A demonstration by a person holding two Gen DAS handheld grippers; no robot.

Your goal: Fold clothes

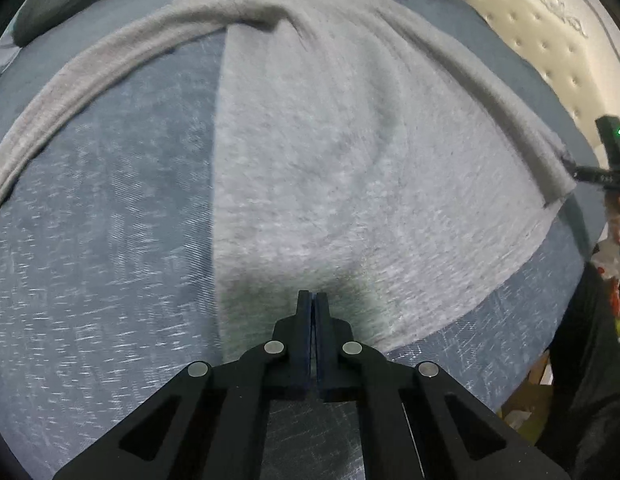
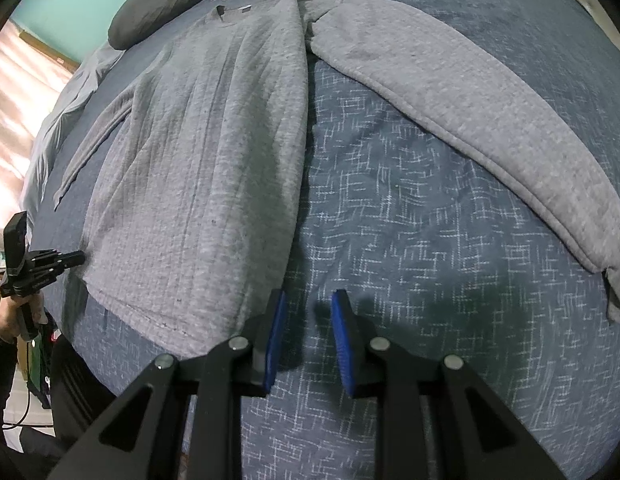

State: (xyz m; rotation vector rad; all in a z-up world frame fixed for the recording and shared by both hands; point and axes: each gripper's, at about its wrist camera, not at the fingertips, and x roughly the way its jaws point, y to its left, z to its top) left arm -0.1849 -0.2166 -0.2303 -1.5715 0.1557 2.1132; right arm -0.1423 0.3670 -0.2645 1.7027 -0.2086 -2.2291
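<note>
1. Left gripper [image 1: 313, 295]: jaws clenched, no cloth seen between them, over the sweater's near hem.
2. Grey sweater [image 2: 198, 160]: spread flat on the blue bedspread [image 2: 410, 240], collar at the far end.
3. Right gripper [image 2: 309, 300]: jaws released, empty, just right of the sweater's body.
4. Sleeve [image 2: 470, 120]: stretched out right of the body.

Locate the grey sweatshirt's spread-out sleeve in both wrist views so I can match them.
Left wrist: the sleeve arcs across the upper left, down to the left edge.
Right wrist: the sleeve runs from top centre down to the right edge.
Shared landmark: the sweatshirt body's straight folded edge on the blue bedspread.
</note>
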